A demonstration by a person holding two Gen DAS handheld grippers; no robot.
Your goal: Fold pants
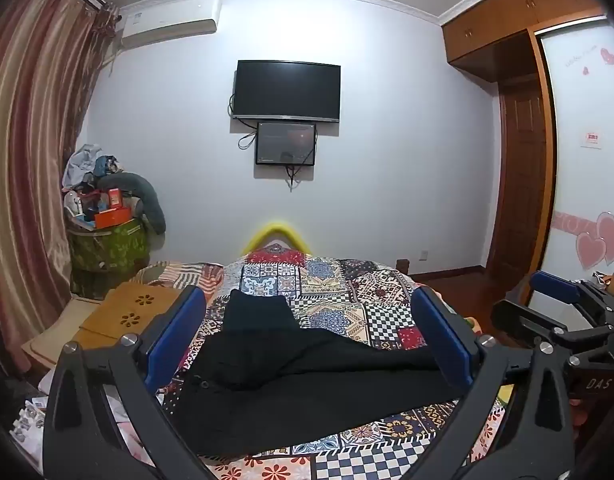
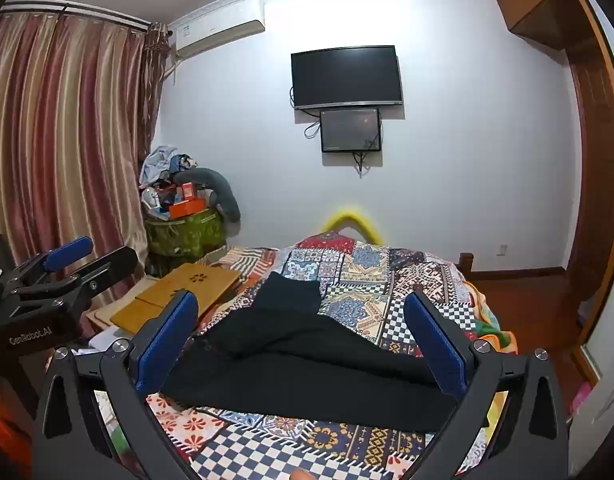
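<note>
Black pants (image 1: 307,376) lie loosely spread on the patchwork bedspread (image 1: 347,280), one part running across the near side and another reaching toward the far end. They also show in the right wrist view (image 2: 307,360). My left gripper (image 1: 309,340) is open and empty, held above the pants. My right gripper (image 2: 301,340) is open and empty too, above the same pants. Each gripper shows at the edge of the other's view, the right one (image 1: 563,312) and the left one (image 2: 67,272).
A wooden lap desk (image 2: 179,292) lies at the bed's left side. A heaped green basket (image 2: 183,232) stands by the striped curtains (image 2: 67,120). A television (image 2: 347,76) hangs on the far wall. A wardrobe (image 1: 523,160) and wooden floor are on the right.
</note>
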